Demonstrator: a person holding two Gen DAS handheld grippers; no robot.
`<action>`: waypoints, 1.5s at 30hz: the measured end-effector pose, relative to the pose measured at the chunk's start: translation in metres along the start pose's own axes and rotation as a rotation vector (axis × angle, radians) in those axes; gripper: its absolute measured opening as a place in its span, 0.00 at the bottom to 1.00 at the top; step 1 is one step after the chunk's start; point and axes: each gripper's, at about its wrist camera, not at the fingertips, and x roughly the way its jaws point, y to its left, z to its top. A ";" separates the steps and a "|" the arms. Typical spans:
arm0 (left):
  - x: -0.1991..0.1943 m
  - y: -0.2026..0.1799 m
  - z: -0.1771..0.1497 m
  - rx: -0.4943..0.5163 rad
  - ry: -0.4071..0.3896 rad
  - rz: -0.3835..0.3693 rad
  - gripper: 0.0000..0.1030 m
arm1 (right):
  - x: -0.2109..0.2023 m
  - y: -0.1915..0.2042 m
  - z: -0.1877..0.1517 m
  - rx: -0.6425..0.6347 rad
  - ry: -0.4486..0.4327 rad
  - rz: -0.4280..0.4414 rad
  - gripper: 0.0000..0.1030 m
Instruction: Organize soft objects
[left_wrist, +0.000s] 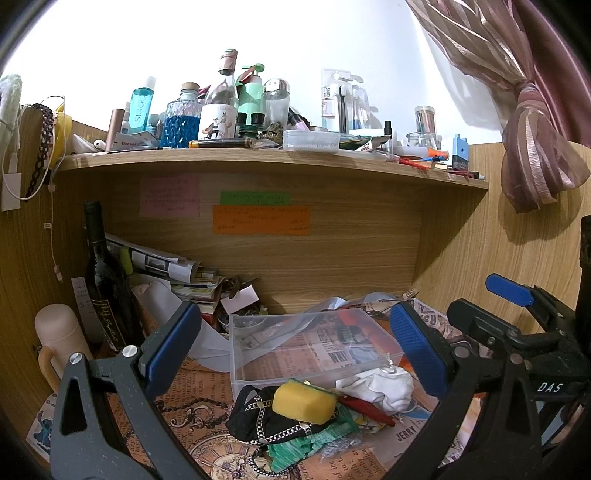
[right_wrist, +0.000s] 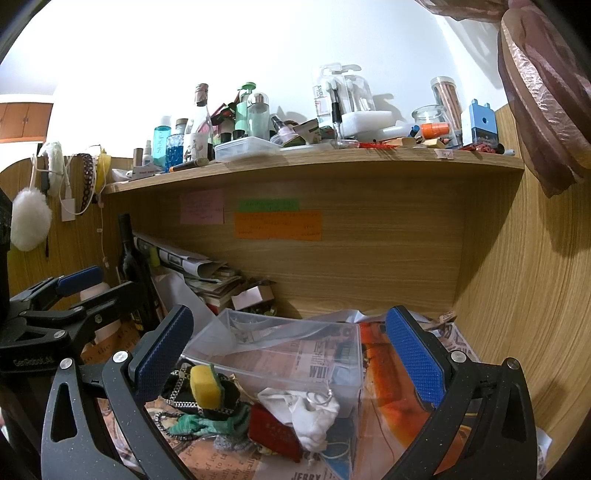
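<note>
Both my left fingers (left_wrist: 291, 354) and right fingers (right_wrist: 291, 354) are spread wide and hold nothing. Just ahead and below lies the yellow foam sponge (left_wrist: 303, 403) on black chain-trimmed fabric (left_wrist: 258, 421), long axis crosswise, nearer my left. Beyond stands the clear plastic box (left_wrist: 258, 325), empty.

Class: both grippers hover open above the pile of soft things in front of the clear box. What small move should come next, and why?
Probably lower the left gripper onto the yellow sponge: it lies on top of the pile, between the open fingers, with the clear box empty behind it.
</note>
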 end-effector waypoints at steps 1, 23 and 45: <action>0.000 0.000 0.000 0.000 0.000 0.000 1.00 | 0.000 0.000 0.000 0.000 -0.001 0.000 1.00; 0.040 0.001 -0.035 -0.025 0.196 -0.068 1.00 | 0.023 -0.018 -0.026 0.023 0.138 -0.028 1.00; 0.109 0.009 -0.091 -0.089 0.437 -0.130 0.60 | 0.101 -0.044 -0.092 0.089 0.462 0.042 0.72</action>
